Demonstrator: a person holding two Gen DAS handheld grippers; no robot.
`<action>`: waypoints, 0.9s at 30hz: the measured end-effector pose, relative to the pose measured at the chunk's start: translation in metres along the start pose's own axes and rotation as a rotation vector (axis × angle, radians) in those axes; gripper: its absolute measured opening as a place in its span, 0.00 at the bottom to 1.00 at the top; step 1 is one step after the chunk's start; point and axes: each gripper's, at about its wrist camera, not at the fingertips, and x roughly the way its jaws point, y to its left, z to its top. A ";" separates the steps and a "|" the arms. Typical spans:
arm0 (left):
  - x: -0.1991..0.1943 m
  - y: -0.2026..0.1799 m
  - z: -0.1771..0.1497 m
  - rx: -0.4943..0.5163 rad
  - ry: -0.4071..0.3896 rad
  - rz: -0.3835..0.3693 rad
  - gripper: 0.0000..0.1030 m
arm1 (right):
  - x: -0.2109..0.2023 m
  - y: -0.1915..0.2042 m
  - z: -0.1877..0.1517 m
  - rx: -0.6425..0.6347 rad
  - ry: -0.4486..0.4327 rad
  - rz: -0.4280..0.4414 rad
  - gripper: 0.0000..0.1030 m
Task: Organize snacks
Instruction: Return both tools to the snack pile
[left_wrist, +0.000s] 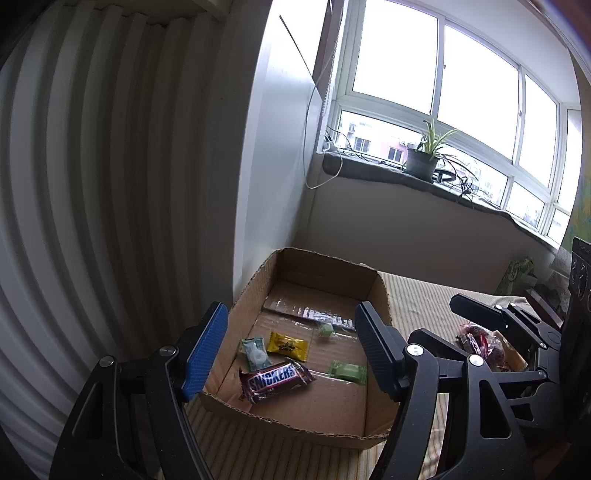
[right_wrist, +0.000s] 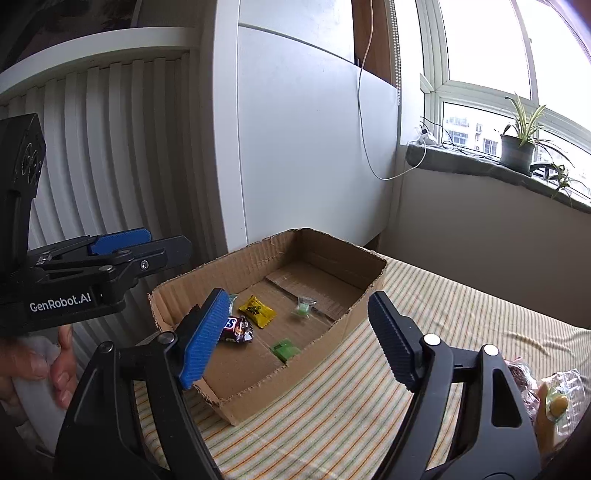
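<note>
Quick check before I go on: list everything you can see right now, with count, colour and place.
cardboard box: 1, brown, open-topped, on the striped cloth
Snickers bar: 1, brown wrapper, box floor, near edge
yellow candy: 1, yellow, box floor, behind the Snickers
teal packet: 1, teal and white, box floor, left of the yellow candy
green packet: 1, green, box floor, right side
small green sweet: 1, clear wrapper, box floor, towards the back
loose snacks: a pile, red and clear wrappers, on the cloth right of the box
striped cloth: 1, cream with stripes
potted plant: 1, green, windowsill
left tool: 1, black and blue, open, over the box
right tool: 1, black and blue, open, empty
</note>
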 end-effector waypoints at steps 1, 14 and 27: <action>-0.001 -0.003 0.000 0.005 0.000 -0.003 0.69 | -0.004 -0.004 -0.003 0.006 0.001 -0.006 0.78; 0.001 -0.104 -0.004 0.165 0.040 -0.096 0.70 | -0.086 -0.115 -0.065 0.212 -0.017 -0.157 0.87; 0.002 -0.219 -0.022 0.369 0.077 -0.254 0.70 | -0.162 -0.196 -0.115 0.357 -0.032 -0.338 0.88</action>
